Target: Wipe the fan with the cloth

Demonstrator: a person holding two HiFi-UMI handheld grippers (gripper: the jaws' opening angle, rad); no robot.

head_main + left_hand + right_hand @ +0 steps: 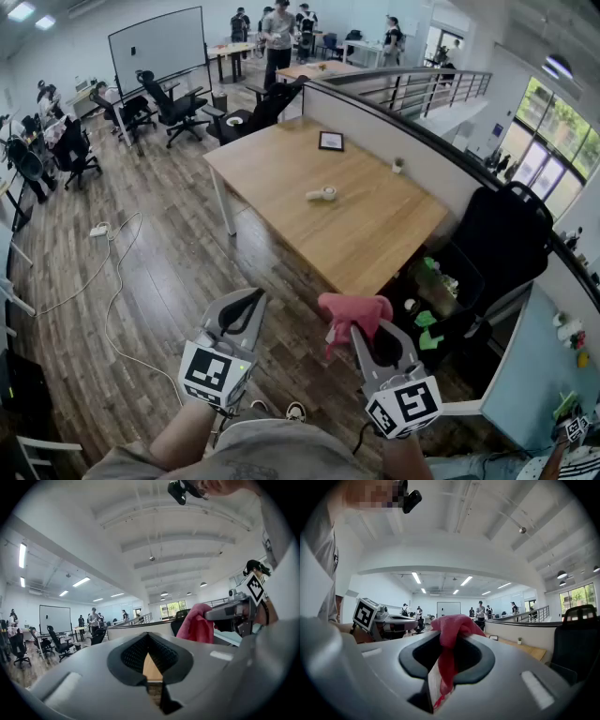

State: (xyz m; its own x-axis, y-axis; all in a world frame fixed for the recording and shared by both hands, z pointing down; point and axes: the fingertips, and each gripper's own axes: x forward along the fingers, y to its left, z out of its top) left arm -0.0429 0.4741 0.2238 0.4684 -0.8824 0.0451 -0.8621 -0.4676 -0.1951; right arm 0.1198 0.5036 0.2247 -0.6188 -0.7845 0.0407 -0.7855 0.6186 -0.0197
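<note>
My right gripper (366, 337) pinches the pink cloth (352, 312), which bunches up over its tips, near me and right of the left gripper (249, 302). The left gripper's jaws are pressed together on nothing. No view shows a fan, only a wooden table (281, 178) farther off. I judge the wiping not yet begun: the cloth is in hand, and the fan has to be found.

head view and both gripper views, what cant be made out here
- fan: no view shows one, so where it stands cannot be told.
- pink cloth: in the head view, its pinched end is hidden inside the right gripper.
- small pale object on the table: too small in the head view to identify.
</note>
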